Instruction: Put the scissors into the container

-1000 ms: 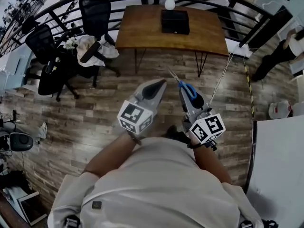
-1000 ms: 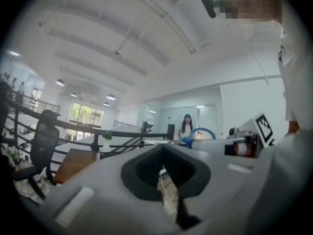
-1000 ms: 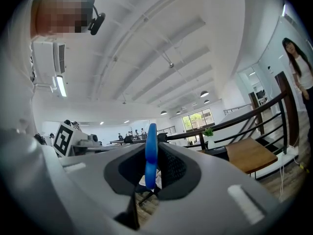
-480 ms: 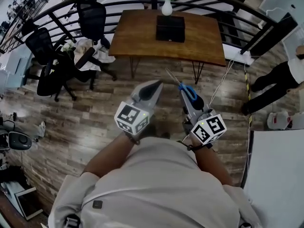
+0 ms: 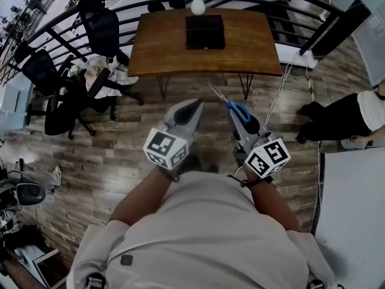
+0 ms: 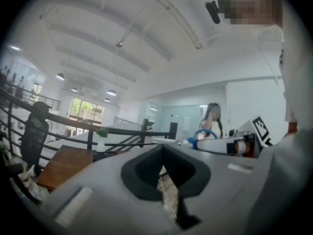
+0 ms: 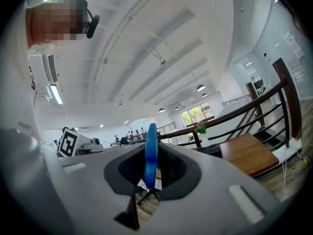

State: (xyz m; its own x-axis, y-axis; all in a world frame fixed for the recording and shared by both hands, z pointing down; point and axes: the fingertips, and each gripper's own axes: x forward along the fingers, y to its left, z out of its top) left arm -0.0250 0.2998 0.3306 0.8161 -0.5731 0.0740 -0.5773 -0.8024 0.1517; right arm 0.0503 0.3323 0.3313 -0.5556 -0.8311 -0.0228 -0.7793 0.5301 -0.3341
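Right gripper clamps the scissors, left gripper closed empty, open floor before the table edge

The table sits further left; the bystander nearer.

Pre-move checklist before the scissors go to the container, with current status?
1. Scissors gripped: ok, the blue handle is clamped between the right gripper's jaws.
2. Left gripper free: ok, shut with nothing in it.
3. Container located: ok, a black box on the wooden table, beside a white vase.
4. Container top open: cannot tell from here.
5. Container within reach: not ok, open floor lies between the grippers and the table.
6. Blades pointing away from the body: ok.
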